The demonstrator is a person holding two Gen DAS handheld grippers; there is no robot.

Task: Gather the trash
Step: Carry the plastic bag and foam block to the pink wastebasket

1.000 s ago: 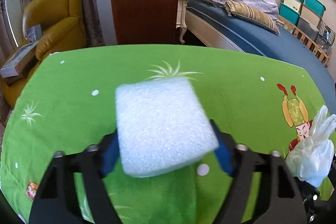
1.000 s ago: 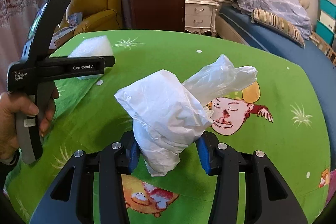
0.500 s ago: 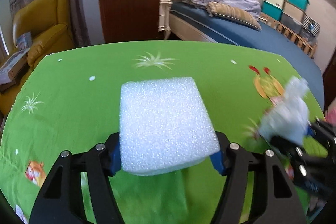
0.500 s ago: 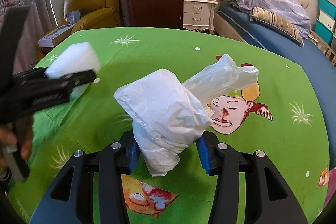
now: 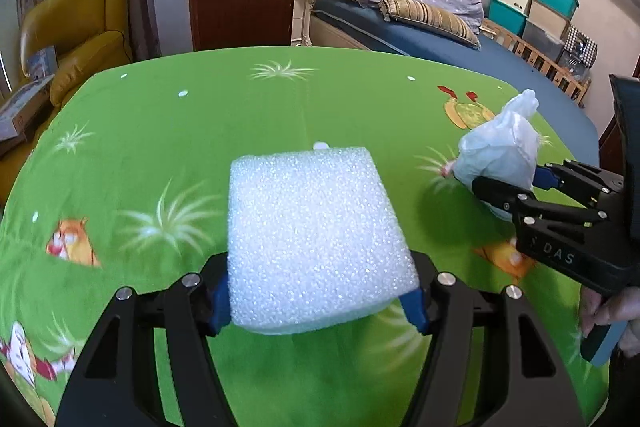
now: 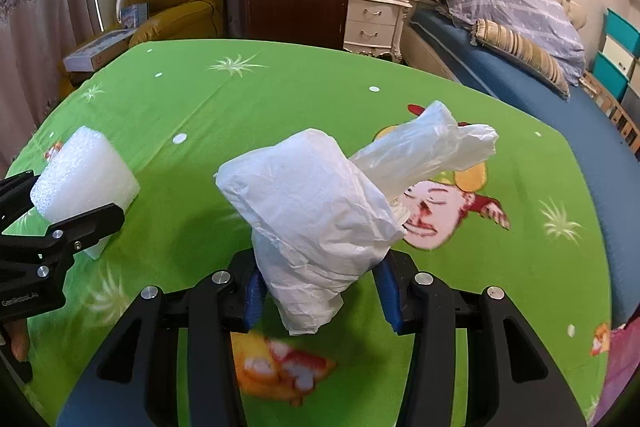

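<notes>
Both tongs were loaded. Left gripper [image 5: 318, 301] was clamped on the foam block [image 5: 316, 247], blue pads on its two side faces, block's long axis running forward along the fingers and sticking well out past the tips. Right gripper [image 6: 320, 293] was clamped on the bag [image 6: 316, 211], a crumpled white plastic bundle, pinched low with the loose tail pointing up and away to the right.

Both items were held clear above the green cloth [image 5: 240, 115]; nothing else loose showed on it.

Key relation: the two loads sat side by side, foam to the left of the bag, near but not touching. From the left wrist view the bag was ahead and to the right.

No bin was visible in either view, so drop direction couldn't be called. My guess: next move is a carry-off, and neither hand is the nearer one.
</notes>
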